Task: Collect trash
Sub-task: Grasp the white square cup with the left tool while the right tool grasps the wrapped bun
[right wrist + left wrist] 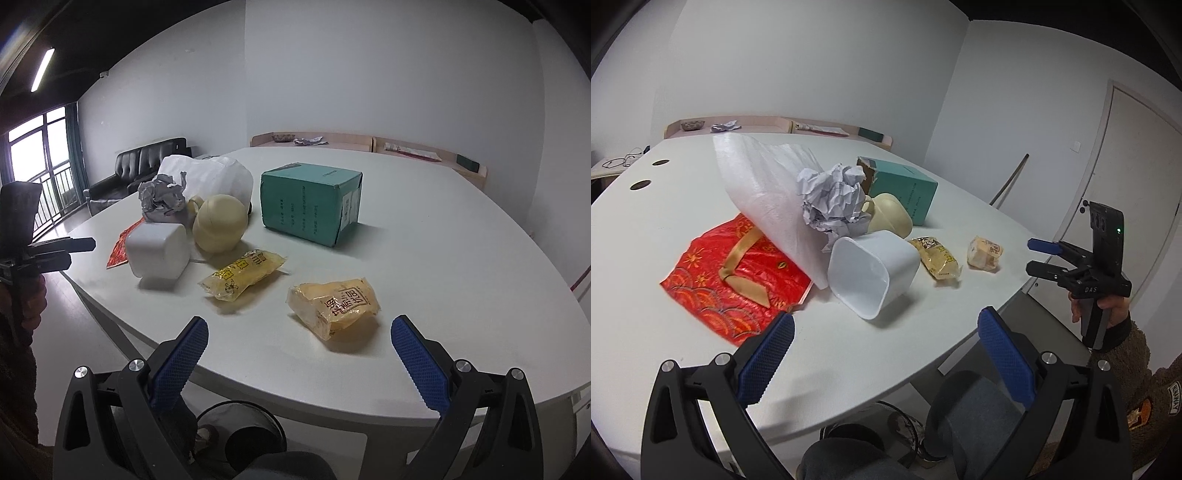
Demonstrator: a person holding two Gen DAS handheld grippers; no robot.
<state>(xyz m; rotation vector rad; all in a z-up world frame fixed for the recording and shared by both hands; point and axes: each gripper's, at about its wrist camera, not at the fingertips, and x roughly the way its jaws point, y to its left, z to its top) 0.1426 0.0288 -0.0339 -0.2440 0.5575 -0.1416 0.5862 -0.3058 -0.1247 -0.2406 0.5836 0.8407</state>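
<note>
White walls framed a pale oval worktop (424, 258) strewn with trash. Nearest the right hand-held gripper (299, 354), whose jaws stood wide and empty, lay a crumpled yellow snack wrapper (334, 304), just ahead and slightly right of centre, its long axis running roughly across the fingers. A second yellow packet (242, 275) lay further left. The left hand-held gripper (884, 356), also wide and empty, faced the tipped white tub (873, 275), so the right hand looked better placed for the wrapper.
</note>
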